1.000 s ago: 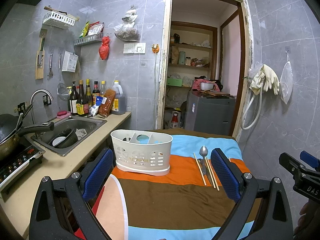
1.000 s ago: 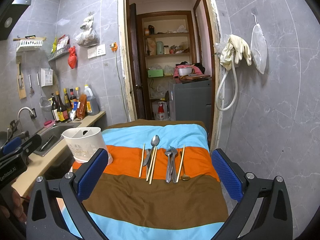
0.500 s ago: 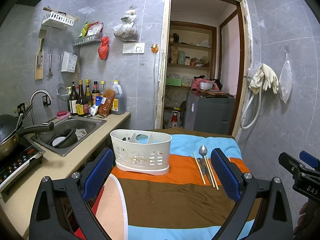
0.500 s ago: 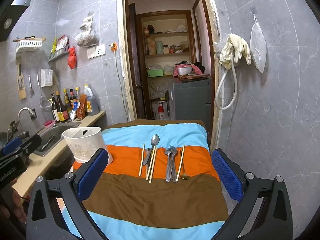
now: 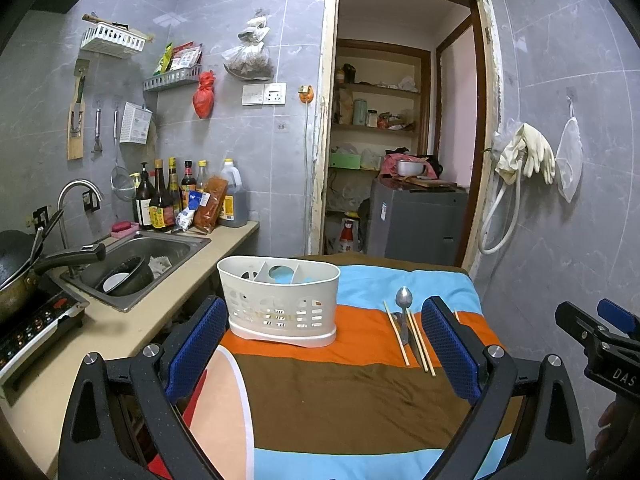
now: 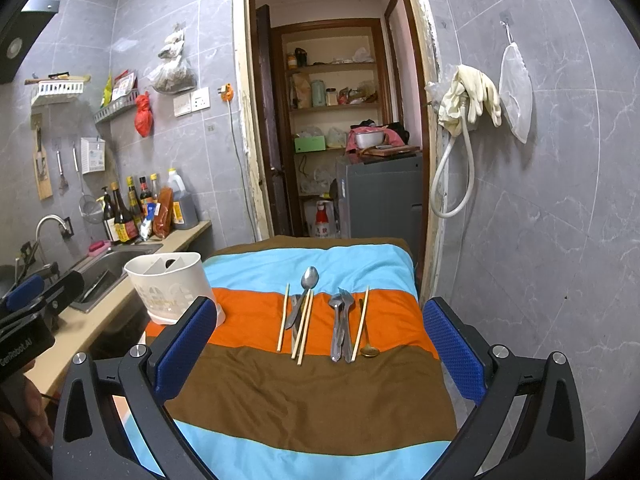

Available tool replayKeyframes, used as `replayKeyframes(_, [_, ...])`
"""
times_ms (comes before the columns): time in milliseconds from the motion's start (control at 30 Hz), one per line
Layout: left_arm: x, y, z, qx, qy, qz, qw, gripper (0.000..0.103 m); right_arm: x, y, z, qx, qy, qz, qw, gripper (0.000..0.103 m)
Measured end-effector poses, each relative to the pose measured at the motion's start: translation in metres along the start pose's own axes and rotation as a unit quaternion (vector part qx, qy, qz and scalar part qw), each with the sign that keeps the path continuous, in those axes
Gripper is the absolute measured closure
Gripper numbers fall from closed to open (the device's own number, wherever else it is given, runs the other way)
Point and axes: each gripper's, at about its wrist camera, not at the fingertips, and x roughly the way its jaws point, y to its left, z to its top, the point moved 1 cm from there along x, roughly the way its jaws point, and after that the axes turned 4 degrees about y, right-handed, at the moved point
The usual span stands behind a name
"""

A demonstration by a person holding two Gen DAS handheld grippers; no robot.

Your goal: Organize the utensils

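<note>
A white slotted utensil caddy (image 5: 280, 300) stands on the striped cloth (image 5: 352, 396), seen also in the right wrist view (image 6: 170, 286) at the left. Utensils lie in a row on the orange stripe: chopsticks (image 6: 283, 322), a steel spoon (image 6: 309, 280) over more chopsticks, a bunch of forks and spoons (image 6: 340, 320), and a small brass spoon (image 6: 369, 350). My left gripper (image 5: 326, 352) is open and empty, short of the caddy. My right gripper (image 6: 320, 354) is open and empty, short of the utensils.
A counter with a sink (image 5: 136, 260), bottles (image 5: 168, 200) and a wok on a hob (image 5: 16, 280) runs along the left. A doorway (image 5: 400, 140) with a grey appliance lies behind. A tiled wall with hung gloves (image 6: 472, 100) is at the right.
Both views have shifted only very slightly; the grippers stay open and the utensils and caddy have not moved.
</note>
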Motion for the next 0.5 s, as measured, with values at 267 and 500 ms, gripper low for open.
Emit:
replayKeyframes(267, [0.005, -0.002, -0.006, 0.001, 0.001, -0.001, 1.0, 0.007, 0.001, 0.0, 0.0, 0.0, 0.001, 0.0, 1.0, 0.0])
replayKeyframes(500, [0.007, -0.015, -0.008, 0.001, 0.004, -0.001, 1.0, 0.007, 0.003, 0.0, 0.0, 0.0, 0.002, 0.0, 1.0, 0.0])
